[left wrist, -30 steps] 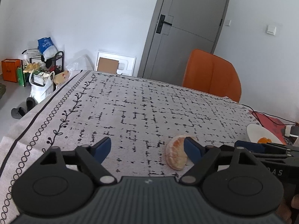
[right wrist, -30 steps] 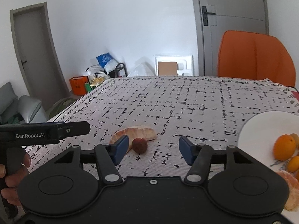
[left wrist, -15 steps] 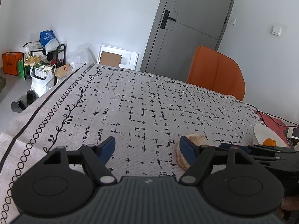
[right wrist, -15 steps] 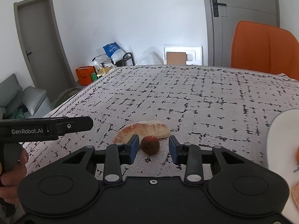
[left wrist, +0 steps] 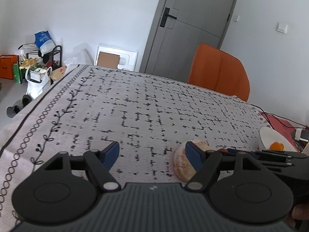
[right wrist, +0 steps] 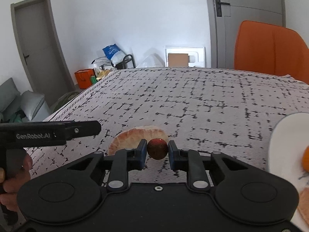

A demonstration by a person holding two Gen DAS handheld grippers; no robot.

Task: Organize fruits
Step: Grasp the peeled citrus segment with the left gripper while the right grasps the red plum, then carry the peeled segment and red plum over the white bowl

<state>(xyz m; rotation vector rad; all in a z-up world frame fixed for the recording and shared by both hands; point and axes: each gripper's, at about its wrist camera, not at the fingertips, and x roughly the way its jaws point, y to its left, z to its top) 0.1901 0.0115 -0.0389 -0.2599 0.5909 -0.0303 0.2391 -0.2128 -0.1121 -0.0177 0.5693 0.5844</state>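
Note:
A small dark-red round fruit (right wrist: 157, 151) is clamped between the blue pads of my right gripper (right wrist: 156, 147), just over the patterned tablecloth (right wrist: 193, 96). Right behind it lies a peeled orange piece (right wrist: 135, 135). In the left wrist view the same piece (left wrist: 180, 166) rests just outside the right finger of my left gripper (left wrist: 152, 147), which is open with only cloth between its fingers. At the table's right stands a white plate (right wrist: 283, 135) holding an orange (right wrist: 306, 158) and another peeled piece (right wrist: 306, 203).
An orange chair (left wrist: 218, 71) stands at the table's far side. A person's hand (right wrist: 11, 174) holds the left gripper's handle at the left edge. A red item with cables (left wrist: 280, 123) lies beyond the plate (left wrist: 265, 135). Bags and a rack (left wrist: 38, 61) crowd the floor at the left.
My right gripper's jaws have closed from wide apart onto the red fruit. The left gripper's jaws have narrowed a little, and the peeled piece now sits lower beside its right finger.

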